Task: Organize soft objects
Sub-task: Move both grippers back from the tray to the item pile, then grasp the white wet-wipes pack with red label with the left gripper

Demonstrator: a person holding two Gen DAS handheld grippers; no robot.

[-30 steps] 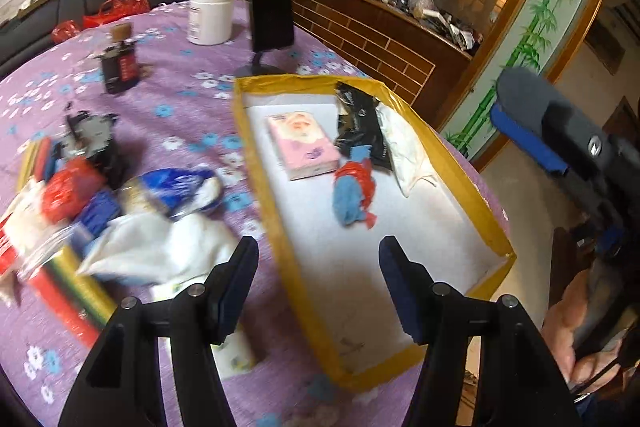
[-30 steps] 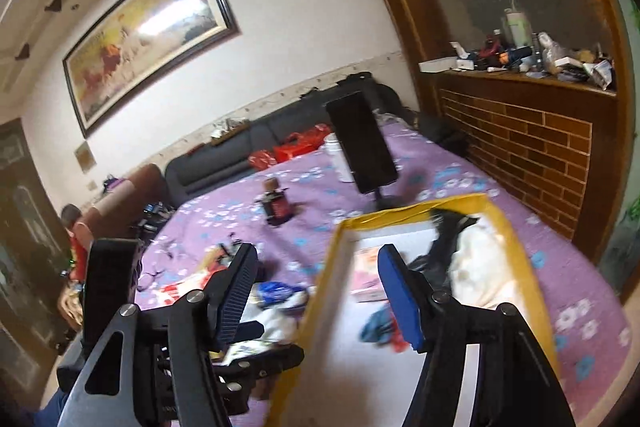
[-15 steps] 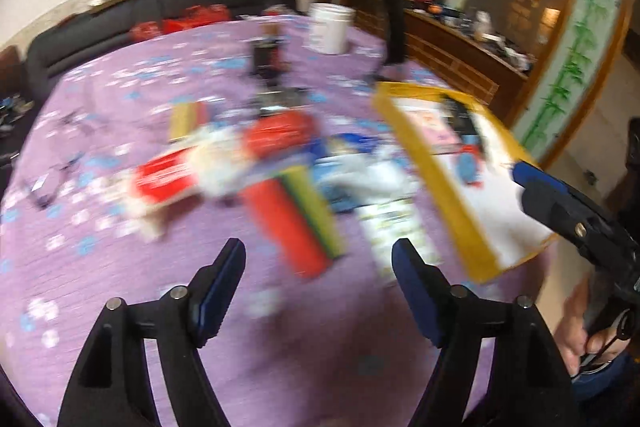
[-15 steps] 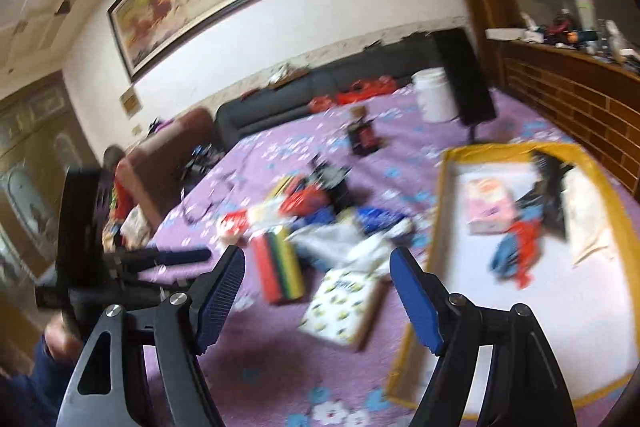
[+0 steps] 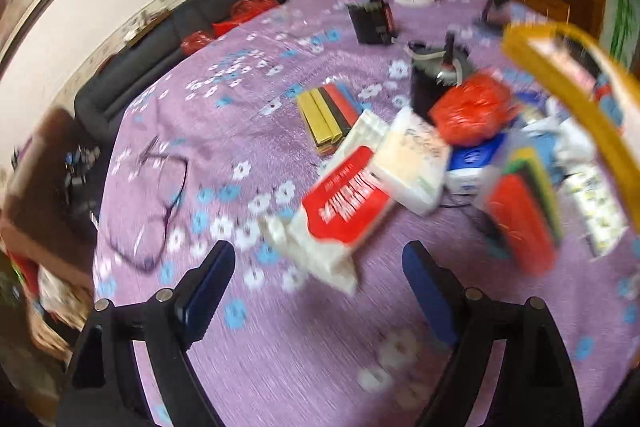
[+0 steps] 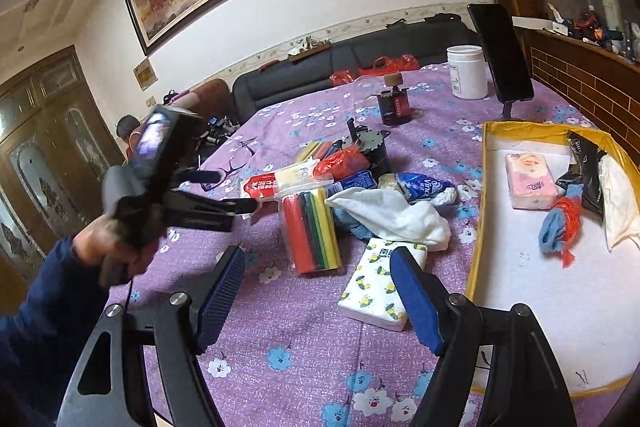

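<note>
Broadly, a round table under a purple cloth with white and blue flowers (image 6: 304,355) fills both views; its near edge is cut off by the frame. At the right stands a shallow white tray with a yellow rim (image 6: 478,227), its far corner cropped in the right wrist view and only a smeared yellow band (image 5: 560,87) in the left wrist view. Inside the tray lie a pink tissue pack (image 6: 530,181), a black foil bag (image 6: 586,171), a white cloth (image 6: 622,203) partly out of frame, and a blue-and-red bundle (image 6: 560,223). Beside the tray, on the cloth, a pile holds a white towel (image 6: 396,215), a lemon-print tissue pack (image 6: 380,287) partly behind a right-hand finger, a red, green and yellow striped roll pack (image 6: 312,231), a blue wrapper (image 6: 424,187), a crumpled red plastic bag (image 5: 472,107) and a red-and-white paper packet (image 5: 344,203). What lies under the towel is hidden.

The left gripper (image 5: 320,275), blurred by motion, hangs just short of the red-and-white packet, its jaws opening and pressing on nothing. The right gripper (image 6: 316,275) hovers above the cloth with its fingers wide apart and bare. A person's hand (image 6: 108,239) in a dark blue sleeve grips the left tool, seen smeared at the left.
</note>
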